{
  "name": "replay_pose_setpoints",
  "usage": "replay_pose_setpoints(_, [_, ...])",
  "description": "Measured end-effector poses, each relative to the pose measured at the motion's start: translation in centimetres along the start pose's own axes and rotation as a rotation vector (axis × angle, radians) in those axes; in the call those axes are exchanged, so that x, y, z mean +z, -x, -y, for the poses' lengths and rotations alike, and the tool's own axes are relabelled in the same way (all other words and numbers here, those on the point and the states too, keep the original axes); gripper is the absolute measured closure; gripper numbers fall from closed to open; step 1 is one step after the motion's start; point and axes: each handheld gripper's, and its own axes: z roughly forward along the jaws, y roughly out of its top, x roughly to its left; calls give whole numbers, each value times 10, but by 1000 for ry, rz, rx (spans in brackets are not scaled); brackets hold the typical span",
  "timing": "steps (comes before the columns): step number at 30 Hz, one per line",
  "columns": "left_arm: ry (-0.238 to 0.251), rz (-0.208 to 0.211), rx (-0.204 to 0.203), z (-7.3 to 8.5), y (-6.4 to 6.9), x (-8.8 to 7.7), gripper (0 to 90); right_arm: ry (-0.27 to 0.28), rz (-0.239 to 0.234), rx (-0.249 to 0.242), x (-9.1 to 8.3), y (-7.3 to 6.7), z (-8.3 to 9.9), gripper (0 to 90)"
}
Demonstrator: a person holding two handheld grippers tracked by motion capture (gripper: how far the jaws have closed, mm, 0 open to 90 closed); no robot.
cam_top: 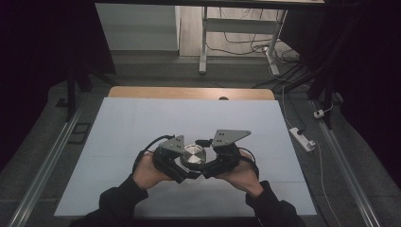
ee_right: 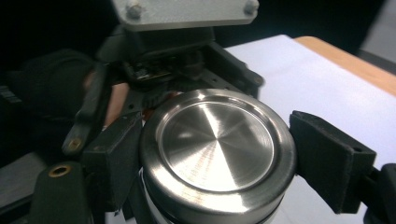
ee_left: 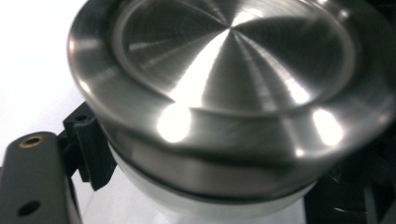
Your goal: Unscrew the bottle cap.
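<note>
A round jar with a brushed steel lid [cam_top: 193, 155] and a white body [ee_left: 210, 200] is held between both grippers over the front middle of the white table top [cam_top: 142, 123]. My left gripper [cam_top: 185, 169] comes in from the left. In the left gripper view its ribbed pad [ee_left: 91, 149] presses the white body just under the lid [ee_left: 224, 70], so the left gripper [ee_left: 215, 186] is shut on the jar. My right gripper [ee_right: 219, 158] has its two black pads [ee_right: 327, 158] against opposite sides of the lid [ee_right: 215, 144]. The left gripper's grey plate [ee_right: 187, 11] sits just beyond.
A wooden edge [cam_top: 189, 92] borders the far side of the table. Beyond it stand white desk legs [cam_top: 204, 42] among loose cables. A white power strip [cam_top: 302, 138] lies on the floor at the right, and metal rails [cam_top: 47, 161] run along both sides.
</note>
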Motion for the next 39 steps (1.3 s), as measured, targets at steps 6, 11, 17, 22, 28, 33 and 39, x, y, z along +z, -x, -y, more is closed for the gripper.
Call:
replay_pose_setpoints(6, [6, 81, 34, 2, -2, -1, 151, 4, -64, -38, -2, -1, -1, 195])
replay_pose_setpoints(11, [5, 137, 58, 3, -2, -2, 151, 6, -103, -79, -3, -3, -1, 196])
replay_pose_setpoints(17, [-20, 115, 68, 4, -2, 1, 151, 42, -109, -68, -11, -1, -5, 195])
replay_pose_setpoints(22, [-18, 64, 42, 5, -5, 0, 151, 41, -92, -61, -14, 2, -4, 195])
replay_pose_setpoints(28, [-22, -22, 7, 8, -10, -5, 150, 30, -61, -64, -16, 2, -4, 195])
replay_pose_setpoints(33, [-31, -87, -22, 12, -15, -6, 151, 32, -40, -65, -17, 1, -3, 195])
replay_pose_setpoints(39, [-24, -153, -58, 15, -21, -10, 151, 25, -30, -62, -17, 0, -2, 194])
